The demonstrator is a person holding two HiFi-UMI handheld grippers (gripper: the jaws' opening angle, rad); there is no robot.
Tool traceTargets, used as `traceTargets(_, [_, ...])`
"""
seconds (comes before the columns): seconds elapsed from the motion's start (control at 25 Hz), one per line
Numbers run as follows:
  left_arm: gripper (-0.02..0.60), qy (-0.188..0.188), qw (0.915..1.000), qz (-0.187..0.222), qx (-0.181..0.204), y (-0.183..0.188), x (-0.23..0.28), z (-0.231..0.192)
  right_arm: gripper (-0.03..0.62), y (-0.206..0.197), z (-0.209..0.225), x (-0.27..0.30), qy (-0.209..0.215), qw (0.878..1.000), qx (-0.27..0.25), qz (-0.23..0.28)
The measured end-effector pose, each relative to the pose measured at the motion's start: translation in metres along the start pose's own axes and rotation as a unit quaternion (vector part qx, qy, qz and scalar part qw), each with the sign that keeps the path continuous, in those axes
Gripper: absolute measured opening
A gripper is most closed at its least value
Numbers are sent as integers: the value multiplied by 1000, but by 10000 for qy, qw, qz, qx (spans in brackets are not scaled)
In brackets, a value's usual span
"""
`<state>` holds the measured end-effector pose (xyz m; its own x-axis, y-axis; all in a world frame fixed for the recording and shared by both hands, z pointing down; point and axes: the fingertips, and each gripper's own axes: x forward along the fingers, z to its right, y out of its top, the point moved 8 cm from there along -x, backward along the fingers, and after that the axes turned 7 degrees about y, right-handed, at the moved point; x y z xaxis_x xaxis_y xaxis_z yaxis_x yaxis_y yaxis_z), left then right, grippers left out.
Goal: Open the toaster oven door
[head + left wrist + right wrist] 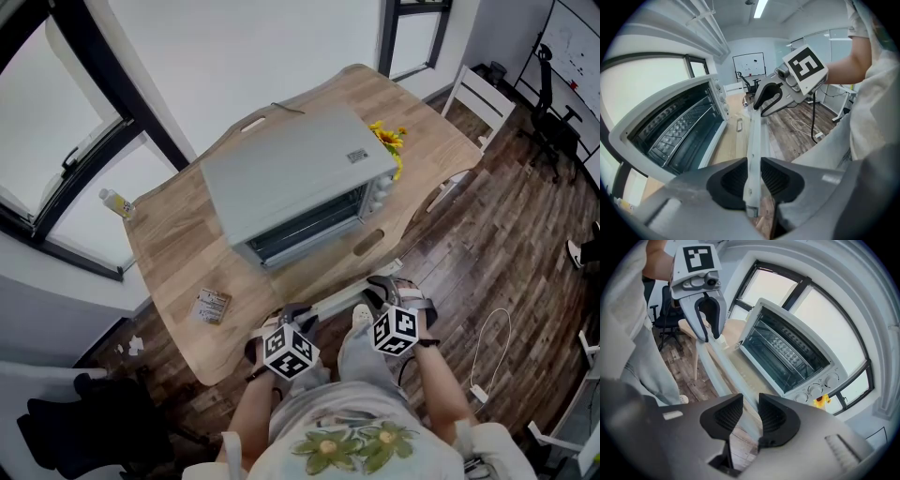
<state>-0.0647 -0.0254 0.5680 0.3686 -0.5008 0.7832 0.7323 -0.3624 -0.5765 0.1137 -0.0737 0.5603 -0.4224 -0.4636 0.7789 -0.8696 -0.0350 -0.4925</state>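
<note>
Oven cavity (309, 225) open, lowered door (753, 140) spanning front, flowers (386, 137) right

I see the boxy grey metal toaster oven (298, 178) mid pale wooden tabletop (178, 253), its drop-down door (754, 150) lowered toward me. The door's front edge runs through the jaws of my left claw (751, 177) and, further right, my right claw (750, 417). Yellow flowers (389, 141) stand beside the oven's right end.

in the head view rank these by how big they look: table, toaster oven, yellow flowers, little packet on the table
1. table
2. toaster oven
3. yellow flowers and packet: they look about alike, and the oven partly hides the flowers, so I won't rank them.
</note>
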Motion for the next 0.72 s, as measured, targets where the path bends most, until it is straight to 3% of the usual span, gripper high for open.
traceTargets(0.72, [104, -166, 9997, -161, -67, -10, 15, 12, 109, -14, -13, 12, 151, 9998, 115, -94])
